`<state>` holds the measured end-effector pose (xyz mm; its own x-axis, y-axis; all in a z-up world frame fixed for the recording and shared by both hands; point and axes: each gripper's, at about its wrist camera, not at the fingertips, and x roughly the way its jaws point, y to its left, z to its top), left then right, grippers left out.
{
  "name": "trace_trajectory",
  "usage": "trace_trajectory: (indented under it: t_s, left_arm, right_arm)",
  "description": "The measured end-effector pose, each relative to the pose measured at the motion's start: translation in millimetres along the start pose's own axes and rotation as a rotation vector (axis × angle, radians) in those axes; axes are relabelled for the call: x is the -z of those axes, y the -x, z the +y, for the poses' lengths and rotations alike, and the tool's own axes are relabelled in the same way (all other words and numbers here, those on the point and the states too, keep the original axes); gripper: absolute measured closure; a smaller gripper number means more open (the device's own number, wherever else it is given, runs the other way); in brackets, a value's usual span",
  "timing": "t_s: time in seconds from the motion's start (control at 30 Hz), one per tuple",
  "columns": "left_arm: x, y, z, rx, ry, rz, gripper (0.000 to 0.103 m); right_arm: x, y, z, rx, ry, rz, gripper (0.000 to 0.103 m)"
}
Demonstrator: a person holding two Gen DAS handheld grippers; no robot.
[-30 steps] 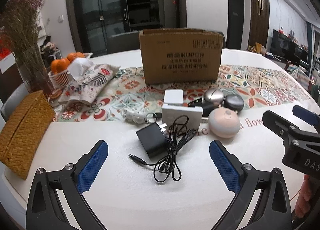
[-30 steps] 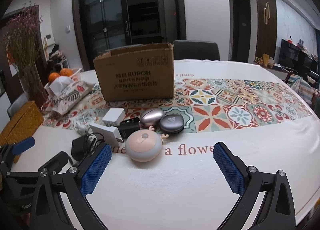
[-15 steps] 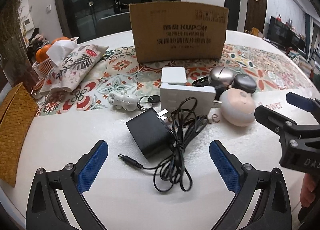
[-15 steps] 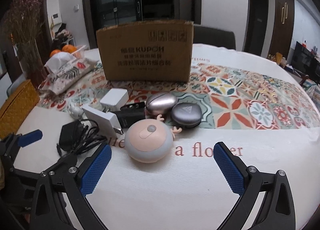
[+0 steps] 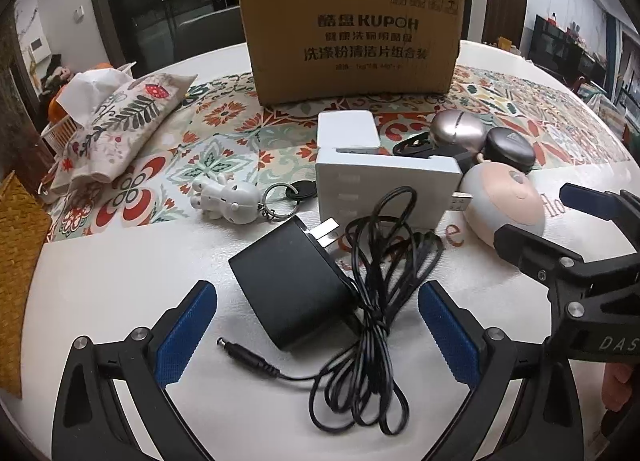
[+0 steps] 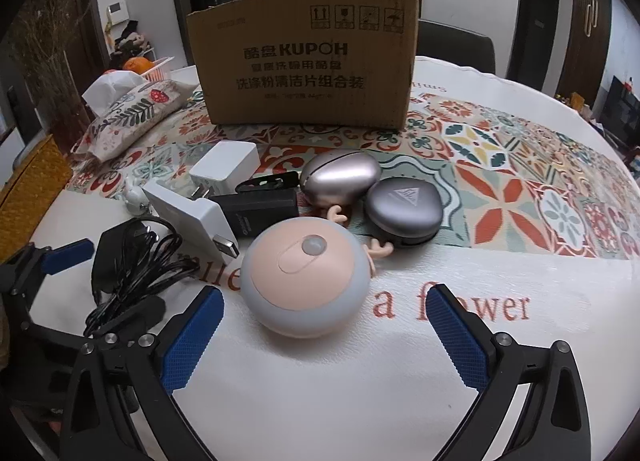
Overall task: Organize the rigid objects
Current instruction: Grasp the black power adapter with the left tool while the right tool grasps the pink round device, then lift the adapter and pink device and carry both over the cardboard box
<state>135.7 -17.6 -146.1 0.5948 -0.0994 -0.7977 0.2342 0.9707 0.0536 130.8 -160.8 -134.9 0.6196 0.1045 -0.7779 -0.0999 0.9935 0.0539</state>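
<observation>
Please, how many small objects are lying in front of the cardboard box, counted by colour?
White: 3, the small charger, the larger adapter, the toy keychain.
Black: 2, the power adapter with its cable, the small black device.
Metallic: 2, the pinkish oval case, the dark grey case.
Pink and grey: 1, the round gadget.
Total: 8.

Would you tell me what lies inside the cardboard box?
Its contents cannot be seen: both views show only the outer front wall of the cardboard box and its top edge, nothing inside.

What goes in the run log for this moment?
left gripper: open, over black power adapter | right gripper: open, near round pink-and-grey gadget | cardboard box: behind
</observation>
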Motion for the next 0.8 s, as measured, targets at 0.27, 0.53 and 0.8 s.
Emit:
trace_trajectory:
  t_s: [0.27,0.53,0.8]
  left_arm:
    - [-4,-9,4,0.035,0.015,0.008,0.013]
    - [-3,-8,10,0.047,0.040,-0.007,0.023]
    - [3,0,10,0.060,0.063,-0.027,0.033]
  right_arm:
    - [-6,-16,0,-0.015,-0.007,0.024,0.007]
    - [-7,-23,4,-0.032,0.004,0.028,0.026]
    - [-2,-17,6,-0.035,-0.001,0.025,0.027]
